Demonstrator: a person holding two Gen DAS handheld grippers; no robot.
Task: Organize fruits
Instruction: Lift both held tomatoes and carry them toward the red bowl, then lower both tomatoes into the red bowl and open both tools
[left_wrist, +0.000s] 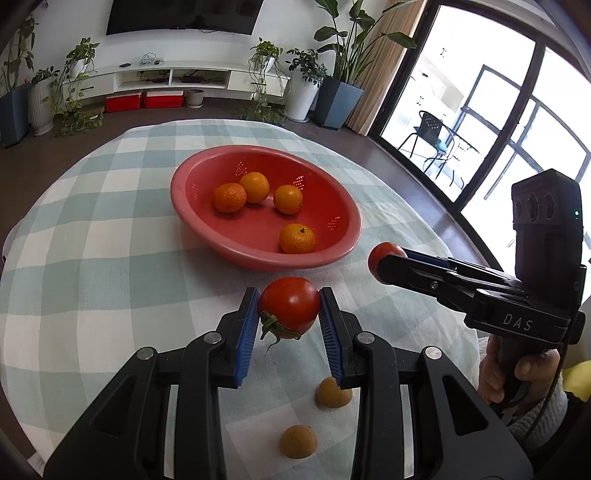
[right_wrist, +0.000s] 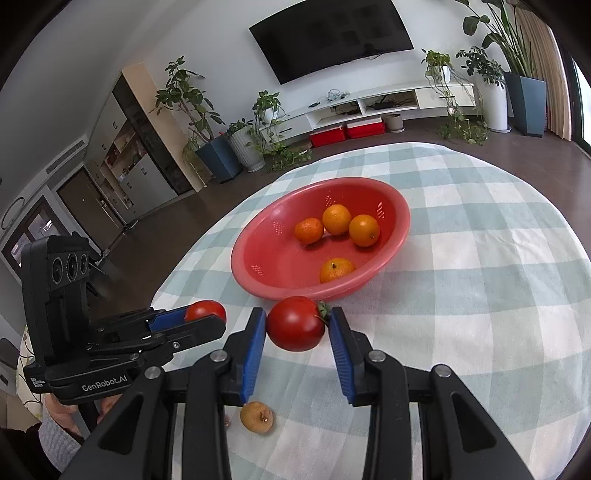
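Black claw (left_wrist: 289, 321), blue ribbed pads (left_wrist: 246, 332)

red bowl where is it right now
The red bowl sits mid-table on the checked cloth in both views, holding four oranges, just beyond the tomato in the left hand-held gripper.

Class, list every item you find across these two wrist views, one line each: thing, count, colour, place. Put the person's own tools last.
Basket: one, pink-red, perforated, mid-table.
Tangerines: four, orange, inside the basket.
Tomatoes: two, red, one in each tool, in front of the basket.
Small round fruits: two, tan-brown, on the cloth nearest the cameras.
Tablecloth: one, pale green and white check, covering the table.
Left tool: one, black with blue pads, shut on a tomato.
Right tool: one, black with blue pads, around the other tomato.
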